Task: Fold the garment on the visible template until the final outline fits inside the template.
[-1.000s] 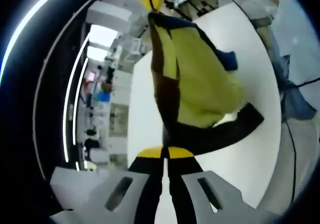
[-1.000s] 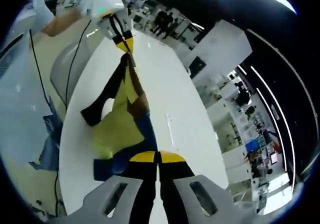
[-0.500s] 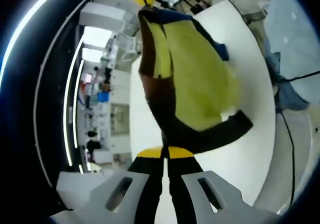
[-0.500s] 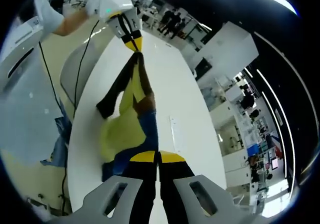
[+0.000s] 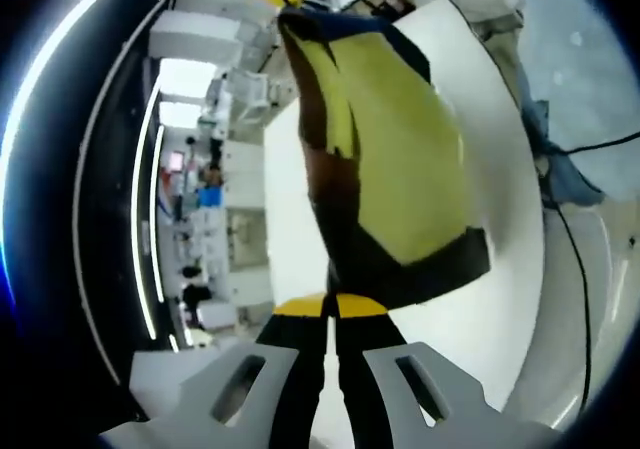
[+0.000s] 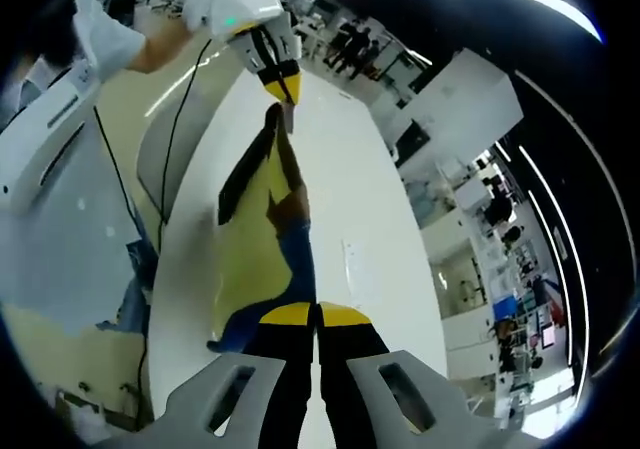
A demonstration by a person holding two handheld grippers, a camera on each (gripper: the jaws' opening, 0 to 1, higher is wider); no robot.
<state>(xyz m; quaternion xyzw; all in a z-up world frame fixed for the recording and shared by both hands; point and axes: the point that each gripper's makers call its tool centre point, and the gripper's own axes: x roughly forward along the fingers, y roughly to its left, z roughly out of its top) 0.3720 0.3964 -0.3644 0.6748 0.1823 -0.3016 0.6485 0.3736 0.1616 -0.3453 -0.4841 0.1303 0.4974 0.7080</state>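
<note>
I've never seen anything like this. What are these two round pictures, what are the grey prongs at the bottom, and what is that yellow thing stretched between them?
No robot arm is at work here: a person holds a two-jaw hand tool in each hand, and each tool carries a fisheye camera looking along its own jaws. One picture is the left gripper view, the other the right gripper view.

The grey prongs with yellow tips are those jaws: the left gripper and the right gripper. Both are shut on the yellow garment with dark brown, black and blue panels, pinching opposite ends so that it hangs stretched between them over the long white table. In the right gripper view the left gripper also shows at the top, in the person's hand.

No folding template can be made out.
</note>
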